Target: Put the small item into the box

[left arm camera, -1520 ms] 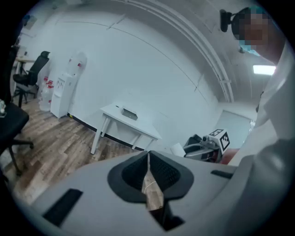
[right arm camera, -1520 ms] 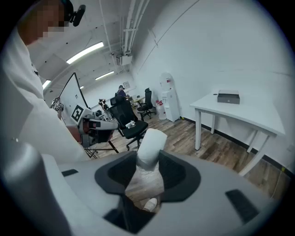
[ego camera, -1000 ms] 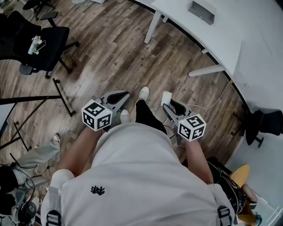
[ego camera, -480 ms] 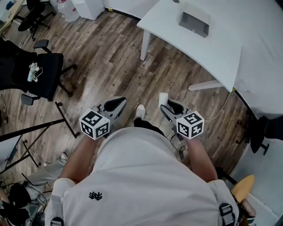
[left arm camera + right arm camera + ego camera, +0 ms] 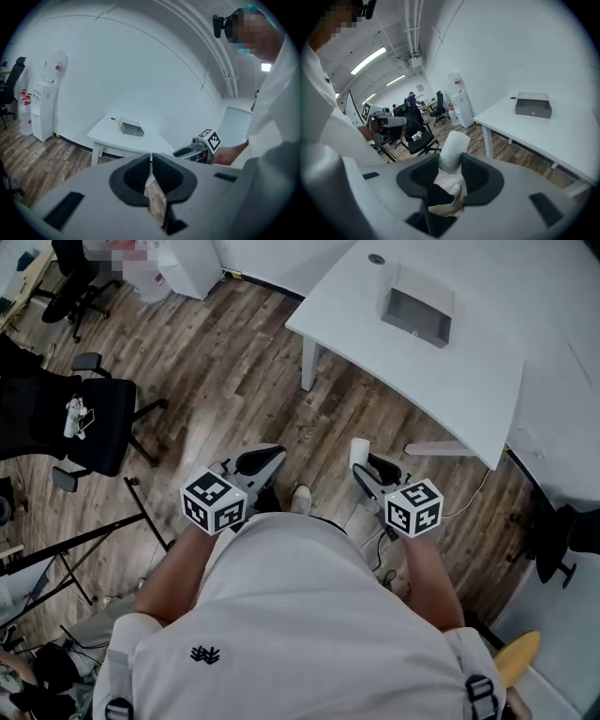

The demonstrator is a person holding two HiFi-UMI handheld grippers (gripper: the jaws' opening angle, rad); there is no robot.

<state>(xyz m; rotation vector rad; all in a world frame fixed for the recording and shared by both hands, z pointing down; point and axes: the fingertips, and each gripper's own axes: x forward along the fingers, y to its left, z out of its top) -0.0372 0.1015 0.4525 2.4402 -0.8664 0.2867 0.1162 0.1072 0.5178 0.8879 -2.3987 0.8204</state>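
A grey open-topped box (image 5: 417, 306) sits on a white table (image 5: 469, 381) ahead of me; it also shows as the box (image 5: 131, 127) and the box (image 5: 533, 104) in the two gripper views. My right gripper (image 5: 367, 465) is shut on a small white cylindrical item (image 5: 359, 450), which sticks up between the pads as the item (image 5: 453, 144). My left gripper (image 5: 265, 459) is held beside it at waist height. Its jaws (image 5: 151, 158) meet at the tips with nothing between them. Both grippers are over the wooden floor, short of the table.
A black office chair (image 5: 94, 418) stands to the left, with a black stand's legs (image 5: 84, 540) nearer. A white water dispenser (image 5: 44, 98) stands by the far wall. A cable (image 5: 469, 498) lies on the floor under the table's edge. My shoe (image 5: 300, 497) shows between the grippers.
The table and box have come further into the head view and nearer, as I step toward them. Both grippers stay at waist height, and the right one keeps the white item.
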